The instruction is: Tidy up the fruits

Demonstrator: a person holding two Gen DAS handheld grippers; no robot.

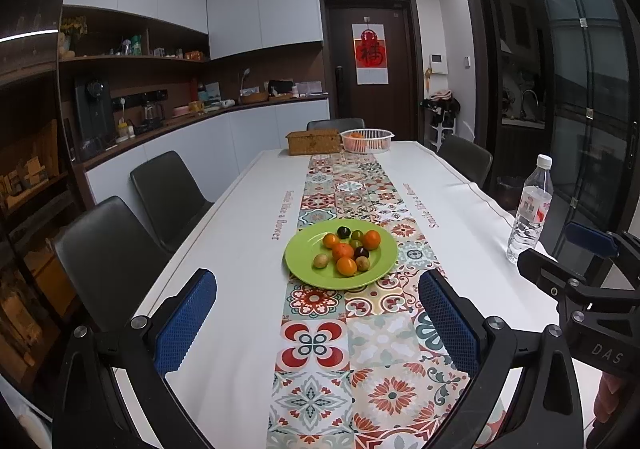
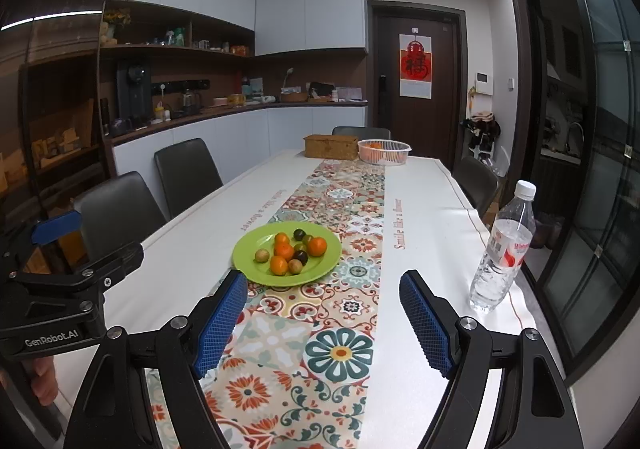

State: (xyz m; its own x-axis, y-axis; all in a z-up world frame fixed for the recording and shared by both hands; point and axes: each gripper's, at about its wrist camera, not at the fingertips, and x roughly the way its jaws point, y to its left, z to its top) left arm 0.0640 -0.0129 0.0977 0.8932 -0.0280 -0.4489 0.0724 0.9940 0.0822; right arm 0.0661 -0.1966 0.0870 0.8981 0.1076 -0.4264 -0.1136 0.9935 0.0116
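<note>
The green plate (image 1: 308,269) sits on the patterned runner (image 1: 320,353) about midway down the long table (image 1: 224,233), and everything else is easiest placed from it. On it lies a loose cluster of fruits (image 1: 349,249): several orange ones, two dark ones, a few greenish-brown ones, touching or nearly so. Both grippers hang short of the plate's near rim, over the table's near end. The left gripper (image 1: 316,325) has its blue pads spread wide with nothing between them, and the plate lies straight ahead of it, a touch to the right. The right gripper (image 2: 324,323) is likewise spread and empty; from it the plate lies ahead and to the left, so the left hand looks slightly better lined up, though neither is clearly nearer. The fruits are round, so no long axis governs the approach; what matters, I judge, is picking one at the cluster's near edge without nudging its neighbours. Beyond the plate, at the far end, stand a white basket (image 1: 367,140), which seems to hold something orange though it is too small to be sure, and a woven box (image 1: 314,142) just beside it. A water bottle (image 2: 502,249) stands right of the plate near the table's edge, the one thing the right hand might clip. The cloth left of the plate is open.
</note>
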